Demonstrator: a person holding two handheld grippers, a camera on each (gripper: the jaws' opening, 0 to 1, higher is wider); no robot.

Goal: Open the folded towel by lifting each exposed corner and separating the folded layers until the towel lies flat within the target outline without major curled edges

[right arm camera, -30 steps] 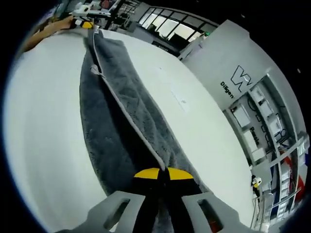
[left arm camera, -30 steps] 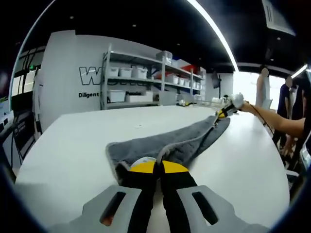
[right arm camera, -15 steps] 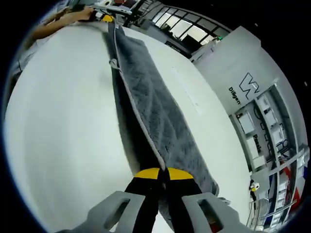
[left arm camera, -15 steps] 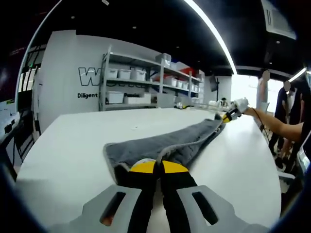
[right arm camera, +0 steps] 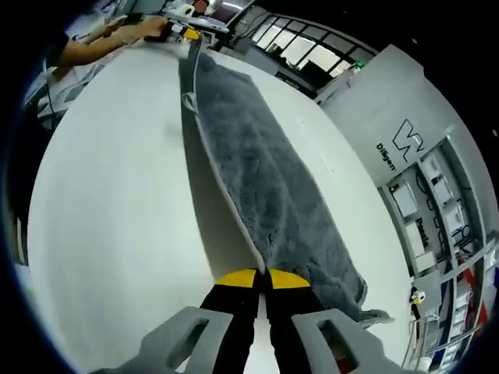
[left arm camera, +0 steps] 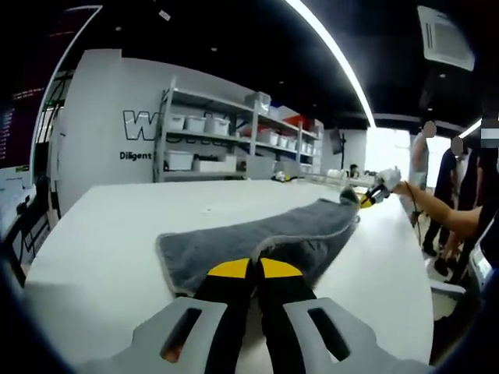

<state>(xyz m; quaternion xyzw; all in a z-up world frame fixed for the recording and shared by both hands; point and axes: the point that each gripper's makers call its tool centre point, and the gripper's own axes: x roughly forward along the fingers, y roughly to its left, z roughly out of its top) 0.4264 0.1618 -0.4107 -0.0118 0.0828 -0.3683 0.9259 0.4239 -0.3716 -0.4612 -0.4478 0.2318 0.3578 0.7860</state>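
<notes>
A grey towel [left arm camera: 257, 238] with a pale hem stretches across the white table [left arm camera: 109, 234] between my two grippers. My left gripper [left arm camera: 255, 269] is shut on the towel's near corner in the left gripper view, and the right gripper [left arm camera: 373, 195] shows far off at the towel's other end, held by a person's hand. In the right gripper view the towel [right arm camera: 265, 179] runs away from my right gripper [right arm camera: 263, 274], which is shut on its hem. The near edge is lifted off the table, with a shadow beneath it. The left gripper [right arm camera: 185, 33] holds the far corner.
Shelving with white bins [left arm camera: 210, 144] stands against the wall behind the table. People [left arm camera: 456, 195] stand to the right past the table's edge. A small label [right arm camera: 323, 167] lies on the table beyond the towel. Bare table surface [right arm camera: 109, 195] spreads left of the towel.
The towel has spread wider and its near edge has lifted off the table. Both grippers keep their hold on the ends, and both cameras have shifted.
</notes>
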